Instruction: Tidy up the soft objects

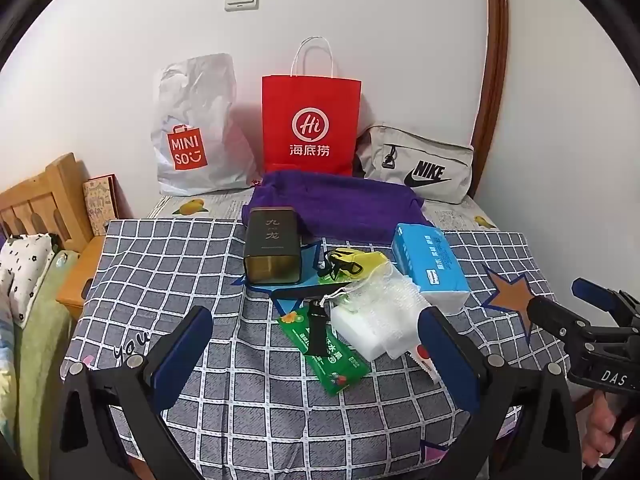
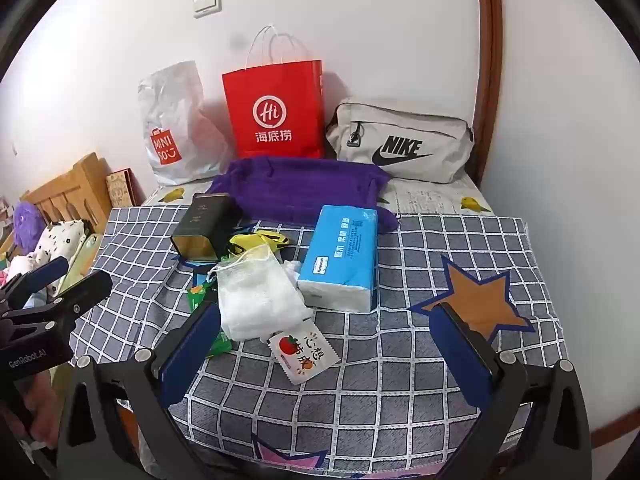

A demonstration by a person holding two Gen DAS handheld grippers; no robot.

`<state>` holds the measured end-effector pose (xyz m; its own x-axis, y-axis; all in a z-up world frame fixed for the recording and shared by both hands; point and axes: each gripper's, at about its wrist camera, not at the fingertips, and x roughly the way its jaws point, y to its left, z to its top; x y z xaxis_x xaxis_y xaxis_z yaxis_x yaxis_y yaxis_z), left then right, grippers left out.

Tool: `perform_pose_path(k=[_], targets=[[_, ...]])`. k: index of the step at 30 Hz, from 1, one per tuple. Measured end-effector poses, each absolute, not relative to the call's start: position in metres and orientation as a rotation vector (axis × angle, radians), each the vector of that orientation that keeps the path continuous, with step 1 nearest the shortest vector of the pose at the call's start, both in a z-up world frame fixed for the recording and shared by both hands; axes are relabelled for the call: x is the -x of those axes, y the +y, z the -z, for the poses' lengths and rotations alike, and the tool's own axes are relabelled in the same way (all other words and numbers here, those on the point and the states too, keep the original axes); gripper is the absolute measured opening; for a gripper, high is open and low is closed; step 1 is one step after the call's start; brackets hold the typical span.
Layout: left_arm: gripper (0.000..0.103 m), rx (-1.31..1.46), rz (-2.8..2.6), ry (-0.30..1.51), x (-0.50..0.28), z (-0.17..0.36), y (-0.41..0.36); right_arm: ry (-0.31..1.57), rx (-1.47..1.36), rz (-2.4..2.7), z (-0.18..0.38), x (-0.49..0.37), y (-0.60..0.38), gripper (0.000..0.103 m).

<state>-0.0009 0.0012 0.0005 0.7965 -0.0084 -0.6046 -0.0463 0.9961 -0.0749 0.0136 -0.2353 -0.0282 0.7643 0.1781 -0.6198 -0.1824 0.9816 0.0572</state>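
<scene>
On the grey checked cloth [image 1: 160, 264] lies a pile: a purple towel [image 1: 340, 204] [image 2: 300, 188], a blue tissue pack [image 1: 430, 264] [image 2: 342, 256], a white mesh bag [image 1: 384, 300] [image 2: 256, 300], a yellow strap item [image 1: 360, 262], a dark tin [image 1: 272, 248] [image 2: 208, 224], a green packet [image 1: 332, 360] and a tomato sachet [image 2: 304, 354]. My left gripper [image 1: 318, 356] hovers open in front of the green packet, holding nothing. My right gripper [image 2: 328, 352] is open above the cloth near the sachet, also with nothing in it.
Against the back wall stand a white Miniso plastic bag [image 1: 196, 128], a red paper bag [image 1: 312, 124] and a grey Nike pouch [image 1: 416, 164]. A wooden bed frame [image 1: 44, 196] and pillows lie left of the table. A brown star patch [image 2: 476, 300] marks the cloth's right side.
</scene>
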Motion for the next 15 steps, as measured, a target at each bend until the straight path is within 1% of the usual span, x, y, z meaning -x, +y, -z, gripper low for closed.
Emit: perform_pose_path(k=[15], targets=[[0.103, 0.068, -0.025, 0.653, 0.0058, -0.0034, -0.0018, 0.675, 0.013, -0.199, 0.0265, -0.0102, -0.2353, 0.103]])
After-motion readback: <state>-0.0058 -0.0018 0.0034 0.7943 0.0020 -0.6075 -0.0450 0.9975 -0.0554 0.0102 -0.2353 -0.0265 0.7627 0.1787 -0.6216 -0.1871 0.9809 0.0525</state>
